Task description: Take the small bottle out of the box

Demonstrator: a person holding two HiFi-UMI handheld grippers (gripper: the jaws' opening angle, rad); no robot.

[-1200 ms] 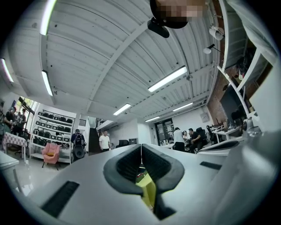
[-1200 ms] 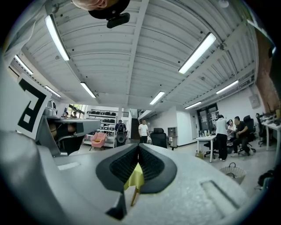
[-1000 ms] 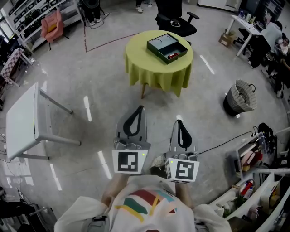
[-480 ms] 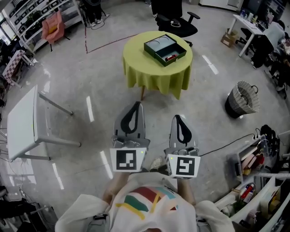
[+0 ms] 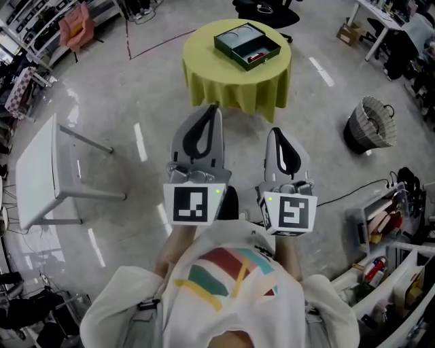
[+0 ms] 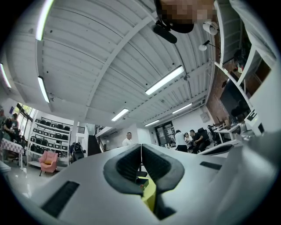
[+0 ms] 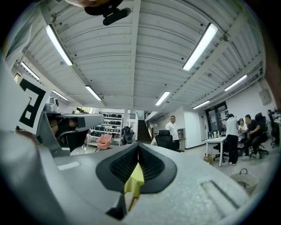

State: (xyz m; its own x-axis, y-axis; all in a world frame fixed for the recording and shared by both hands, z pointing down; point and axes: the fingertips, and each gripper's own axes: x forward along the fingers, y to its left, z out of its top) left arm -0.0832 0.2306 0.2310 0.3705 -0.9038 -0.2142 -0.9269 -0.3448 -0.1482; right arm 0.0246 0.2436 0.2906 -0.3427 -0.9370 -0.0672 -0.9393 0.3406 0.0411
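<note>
A dark green box (image 5: pixel 246 46) lies open on a round table with a yellow-green cloth (image 5: pixel 231 85) at the top of the head view. Something small and red (image 5: pixel 255 58) rests in the box's tray; its shape is too small to tell. My left gripper (image 5: pixel 213 109) and right gripper (image 5: pixel 275 130) are held side by side over the floor, short of the table, both pointing at it. Both are shut with nothing between the jaws. In the left gripper view the pads (image 6: pixel 131 160) meet, and the yellow cloth (image 6: pixel 149 194) shows below them. The right gripper view shows the same cloth (image 7: pixel 133 179).
A white table (image 5: pixel 37 170) stands at the left, and a wicker basket (image 5: pixel 372 122) at the right. A black office chair (image 5: pixel 265 5) is behind the round table. Cluttered shelves (image 5: pixel 387 238) and a floor cable (image 5: pixel 346 194) are at the lower right. People stand far off.
Both grippers have moved forward toward the round table and a little up. The table and box now sit higher in the head view. The jaws stayed shut.
</note>
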